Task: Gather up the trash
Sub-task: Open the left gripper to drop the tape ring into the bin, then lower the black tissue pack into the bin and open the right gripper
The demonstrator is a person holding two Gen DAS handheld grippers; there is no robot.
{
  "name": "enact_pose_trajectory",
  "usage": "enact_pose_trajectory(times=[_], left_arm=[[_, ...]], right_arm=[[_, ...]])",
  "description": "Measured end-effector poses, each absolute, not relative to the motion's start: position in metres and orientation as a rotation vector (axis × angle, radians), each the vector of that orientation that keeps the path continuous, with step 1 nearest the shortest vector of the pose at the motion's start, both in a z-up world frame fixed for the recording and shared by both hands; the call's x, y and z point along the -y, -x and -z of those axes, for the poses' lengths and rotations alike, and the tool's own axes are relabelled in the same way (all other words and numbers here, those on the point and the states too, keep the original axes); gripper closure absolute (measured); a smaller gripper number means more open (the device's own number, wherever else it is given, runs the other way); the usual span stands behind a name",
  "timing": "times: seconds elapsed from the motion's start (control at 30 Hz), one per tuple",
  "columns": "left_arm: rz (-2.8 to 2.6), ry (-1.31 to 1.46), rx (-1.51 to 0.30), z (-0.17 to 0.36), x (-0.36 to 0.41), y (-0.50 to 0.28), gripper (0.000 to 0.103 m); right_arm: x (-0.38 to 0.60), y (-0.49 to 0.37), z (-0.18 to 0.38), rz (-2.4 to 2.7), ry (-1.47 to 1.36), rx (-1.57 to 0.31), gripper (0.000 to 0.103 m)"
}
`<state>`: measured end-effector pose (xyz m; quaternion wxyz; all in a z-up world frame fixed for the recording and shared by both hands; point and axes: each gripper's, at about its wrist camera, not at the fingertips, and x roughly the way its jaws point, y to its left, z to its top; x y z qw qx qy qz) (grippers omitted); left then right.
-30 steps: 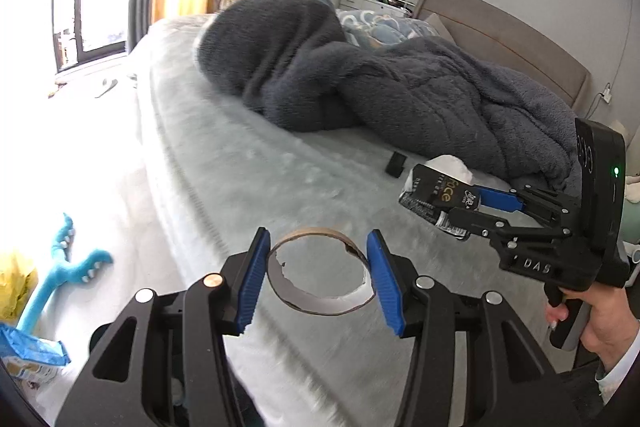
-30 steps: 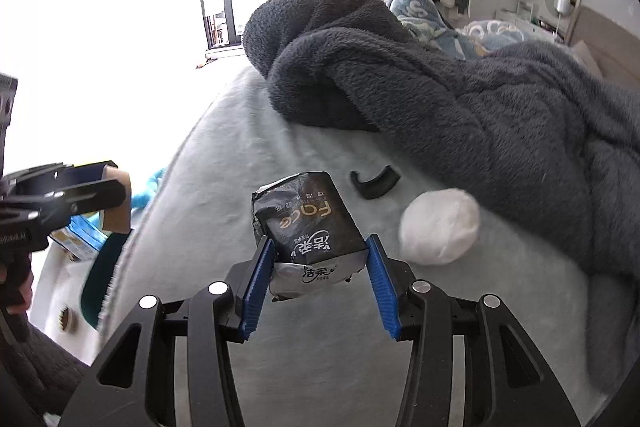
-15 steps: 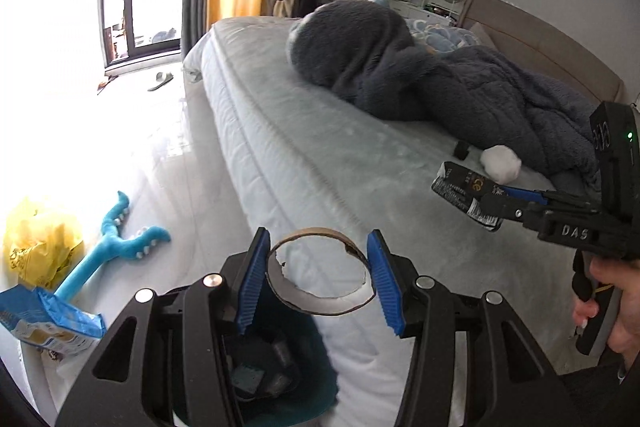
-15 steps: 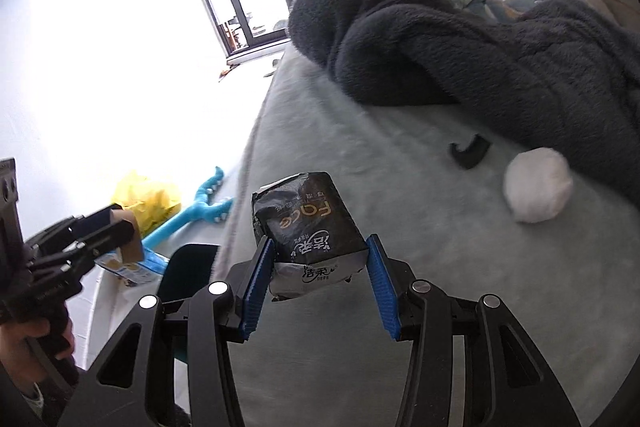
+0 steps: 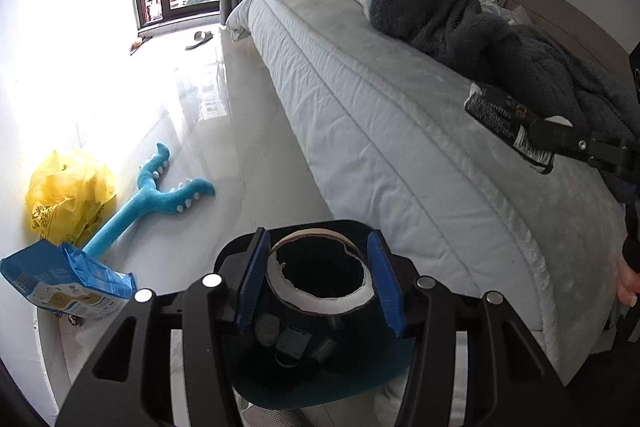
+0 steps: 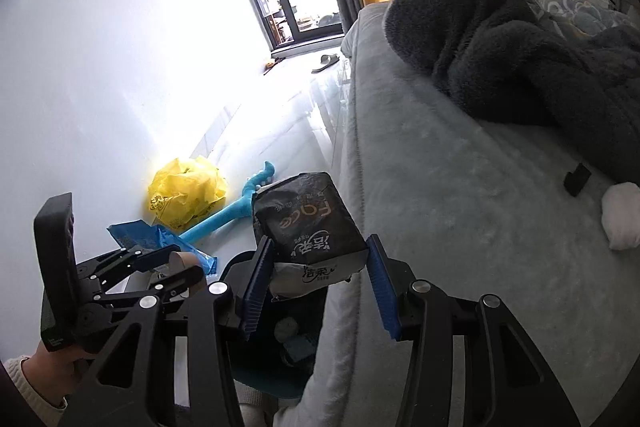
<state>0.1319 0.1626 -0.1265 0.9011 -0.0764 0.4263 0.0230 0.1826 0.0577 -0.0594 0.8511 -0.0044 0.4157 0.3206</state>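
The left gripper (image 5: 318, 277), pinching a cardboard tape core (image 5: 320, 273), hangs directly above the dark bin (image 5: 320, 383); the right gripper (image 6: 316, 279), farther right over the bed (image 6: 460, 227), clamps a black tissue packet (image 6: 306, 227).

The crumpled black plastic tissue packet (image 6: 310, 223) reads "Face" at 12 o'clock, Chinese characters "洁柔" below.

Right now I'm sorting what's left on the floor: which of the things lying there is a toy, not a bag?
The teal plush toy, long with a forked end; beside it lie the crumpled yellow plastic bag and blue packet.
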Motion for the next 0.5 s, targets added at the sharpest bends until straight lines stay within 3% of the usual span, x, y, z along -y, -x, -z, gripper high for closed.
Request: enact_pose_trajectory(times=[0.5], left_arm=[[-0.062, 0.214, -1.069, 0.177, -0.205, -0.116, 0.049]], right_arm=[[-0.125, -0.168, 0.075, -0.76, 0.085, -0.907, 0.055]])
